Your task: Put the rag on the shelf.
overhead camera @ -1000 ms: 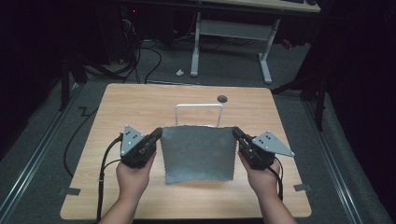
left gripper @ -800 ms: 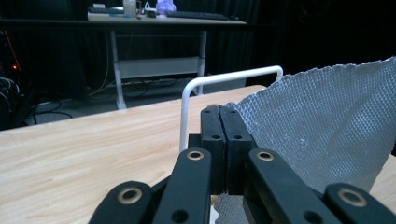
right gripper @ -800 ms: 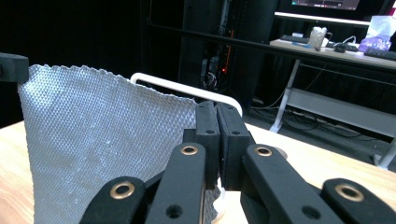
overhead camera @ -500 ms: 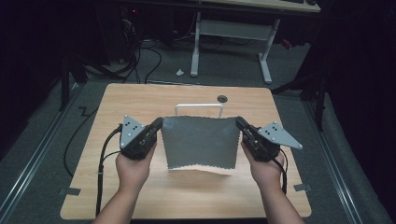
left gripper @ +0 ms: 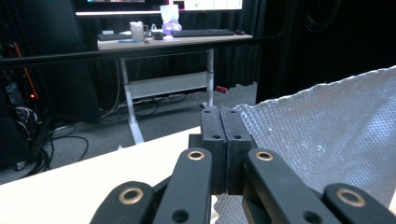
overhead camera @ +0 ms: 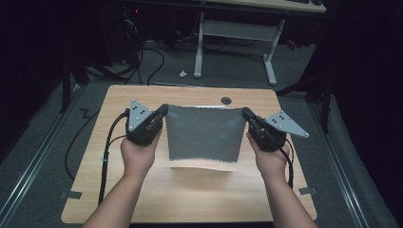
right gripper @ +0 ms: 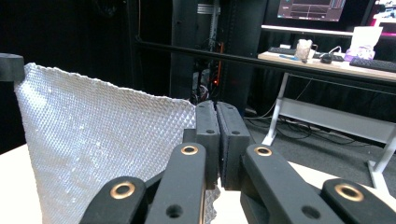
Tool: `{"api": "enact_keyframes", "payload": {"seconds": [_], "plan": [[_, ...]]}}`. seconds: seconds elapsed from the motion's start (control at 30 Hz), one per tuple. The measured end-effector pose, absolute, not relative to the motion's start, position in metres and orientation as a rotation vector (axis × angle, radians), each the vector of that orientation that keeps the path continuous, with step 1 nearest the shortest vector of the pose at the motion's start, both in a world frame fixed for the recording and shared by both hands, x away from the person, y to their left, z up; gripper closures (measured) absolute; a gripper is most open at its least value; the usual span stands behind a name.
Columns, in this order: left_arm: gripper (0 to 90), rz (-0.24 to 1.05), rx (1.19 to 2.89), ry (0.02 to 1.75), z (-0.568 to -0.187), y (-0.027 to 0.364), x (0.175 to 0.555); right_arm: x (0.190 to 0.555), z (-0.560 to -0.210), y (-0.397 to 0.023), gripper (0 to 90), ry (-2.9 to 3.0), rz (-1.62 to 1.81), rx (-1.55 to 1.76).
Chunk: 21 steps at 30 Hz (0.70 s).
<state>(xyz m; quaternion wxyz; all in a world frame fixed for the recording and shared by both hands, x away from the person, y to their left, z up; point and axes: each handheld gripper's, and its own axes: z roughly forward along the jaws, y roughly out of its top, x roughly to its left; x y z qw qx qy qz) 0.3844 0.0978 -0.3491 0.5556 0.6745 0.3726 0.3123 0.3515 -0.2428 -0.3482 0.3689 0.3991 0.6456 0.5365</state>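
1. Two grippers are holding one grey cloth (overhead camera: 203,134) up off the table (overhead camera: 190,194), stretched between them.
2. L gripper (overhead camera: 163,112) is pinching the cloth's upper L corner; in the left gripper view its jaws are pressed together w/ the cloth (left gripper: 327,140) hanging off to the side.
3. R gripper (overhead camera: 246,114) is pinching the upper R corner; in the right gripper view the jaws are closed tight on the cloth's (right gripper: 93,149) edge.
4. Cloth is hanging roughly flat & upright, top edge sagging slightly, zigzag bottom edge clear of the wood, shadow lying under it.
5. Hands are gripping both tools from below, cables trailing toward the table's near edge.
6. Round hole (overhead camera: 226,100) is sitting in the tabletop just beyond the cloth.
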Motion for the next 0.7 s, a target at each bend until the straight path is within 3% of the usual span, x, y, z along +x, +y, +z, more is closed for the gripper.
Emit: {"api": "enact_keyframes", "payload": {"seconds": [0.7], "plan": [[89.7, 0.857, 1.627, 0.875, -0.347, 0.08, 0.447, 0.42, -0.335, -0.242, 89.3, 1.616, 1.325, 1.045]]}}
